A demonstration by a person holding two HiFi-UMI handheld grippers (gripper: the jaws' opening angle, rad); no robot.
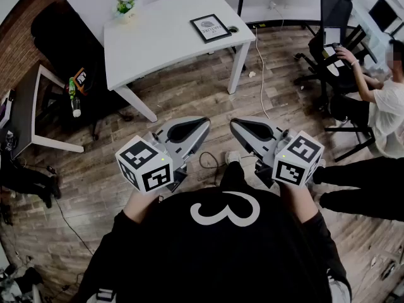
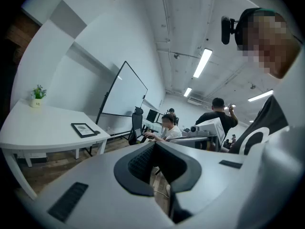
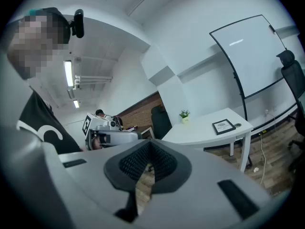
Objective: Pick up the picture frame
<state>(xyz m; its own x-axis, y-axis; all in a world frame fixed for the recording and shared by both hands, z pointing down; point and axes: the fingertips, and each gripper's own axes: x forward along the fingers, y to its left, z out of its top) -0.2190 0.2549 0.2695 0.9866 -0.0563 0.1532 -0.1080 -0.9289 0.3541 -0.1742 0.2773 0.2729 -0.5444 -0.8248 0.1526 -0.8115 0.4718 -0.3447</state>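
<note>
Black picture frame (image 1: 211, 28) | left gripper (image 1: 203, 122), right gripper (image 1: 235, 124) closed, empty | ceiling lights (image 2: 202, 63): gripper views only

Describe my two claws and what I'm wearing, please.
The left claw and right claw are pale grey wedge-shaped shells with black ridged pads. Each carries a white cube with black square markers. The person wears a black top with a white print.

A large white figure 3 (image 1: 224, 210) is printed on the black shirt (image 1: 189, 257) of the person wearing the camera, well nearer than the picture frame (image 1: 210, 28) in the head view. Lettering is carried by the print in that frame, lying on the white worktop (image 1: 158, 43), but it is too small to be read. Only square coded patterns, no letters, are borne by the marker cubes (image 1: 146, 164).
</note>
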